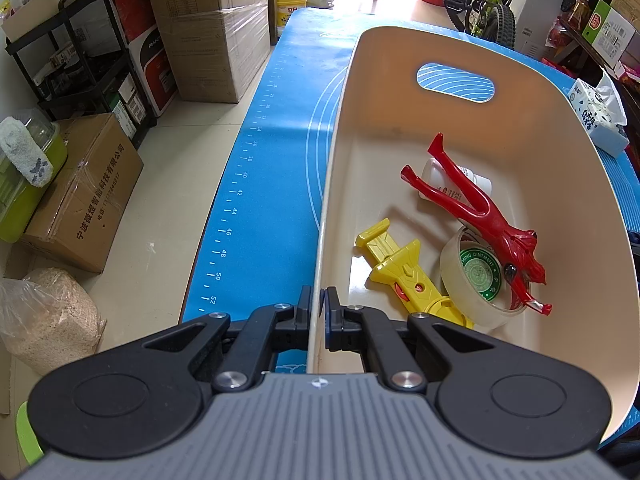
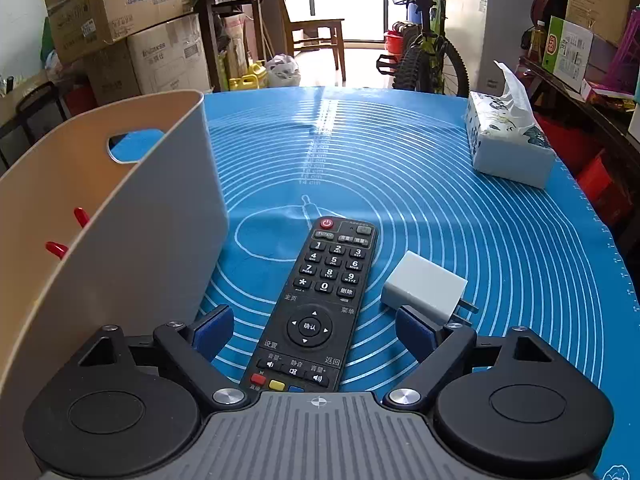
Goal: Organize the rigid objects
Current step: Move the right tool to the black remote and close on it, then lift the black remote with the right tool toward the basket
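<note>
A beige plastic bin stands on the blue mat. It holds a red slingshot, a yellow toy, a tape roll and a small white bottle. My left gripper is shut on the bin's near left wall. In the right wrist view the bin is at left. A black remote lies on the mat between the fingers of my open right gripper. A white charger plug lies just right of the remote, beside the right finger.
A tissue box sits at the mat's far right; it also shows in the left wrist view. Cardboard boxes, a black shelf rack and a bicycle stand around the table.
</note>
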{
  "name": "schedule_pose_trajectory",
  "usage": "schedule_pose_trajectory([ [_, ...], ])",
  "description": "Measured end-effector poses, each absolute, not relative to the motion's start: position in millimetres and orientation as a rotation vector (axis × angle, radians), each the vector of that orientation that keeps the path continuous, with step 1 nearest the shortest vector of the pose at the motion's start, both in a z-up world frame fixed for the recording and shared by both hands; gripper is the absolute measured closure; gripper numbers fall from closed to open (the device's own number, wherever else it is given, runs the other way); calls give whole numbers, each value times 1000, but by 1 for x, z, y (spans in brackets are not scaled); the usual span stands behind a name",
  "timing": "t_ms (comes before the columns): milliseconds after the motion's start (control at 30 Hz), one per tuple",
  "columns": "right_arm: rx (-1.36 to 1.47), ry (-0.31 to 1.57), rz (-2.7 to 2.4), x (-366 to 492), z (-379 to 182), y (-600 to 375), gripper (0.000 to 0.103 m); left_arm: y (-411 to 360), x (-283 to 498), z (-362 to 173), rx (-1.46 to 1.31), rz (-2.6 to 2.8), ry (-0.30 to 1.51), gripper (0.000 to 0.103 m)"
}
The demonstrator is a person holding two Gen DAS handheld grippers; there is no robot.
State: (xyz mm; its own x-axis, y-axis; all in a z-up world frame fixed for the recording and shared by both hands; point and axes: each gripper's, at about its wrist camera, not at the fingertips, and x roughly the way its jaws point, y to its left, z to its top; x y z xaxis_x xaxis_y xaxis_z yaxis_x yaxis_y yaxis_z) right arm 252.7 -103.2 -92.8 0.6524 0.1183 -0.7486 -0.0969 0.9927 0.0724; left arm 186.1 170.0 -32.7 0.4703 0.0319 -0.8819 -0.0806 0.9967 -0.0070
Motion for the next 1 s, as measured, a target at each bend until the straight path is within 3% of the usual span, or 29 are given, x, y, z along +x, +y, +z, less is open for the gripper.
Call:
schedule_pose_trajectory([
  [233,-15,855,83,259,-109,-91,27,170,186,-33,-50,69,1080,97],
  [500,-3,807,37,258,-112,-88,31,170,186,-33,-50,69,1079,97],
  [633,-3,804,37,258,-110,-86,45,170,186,-33,-50,69,1079,97],
  [1000,29,785,2,253,-98,-101,49,168,187,-33,-51,68,1078,97],
])
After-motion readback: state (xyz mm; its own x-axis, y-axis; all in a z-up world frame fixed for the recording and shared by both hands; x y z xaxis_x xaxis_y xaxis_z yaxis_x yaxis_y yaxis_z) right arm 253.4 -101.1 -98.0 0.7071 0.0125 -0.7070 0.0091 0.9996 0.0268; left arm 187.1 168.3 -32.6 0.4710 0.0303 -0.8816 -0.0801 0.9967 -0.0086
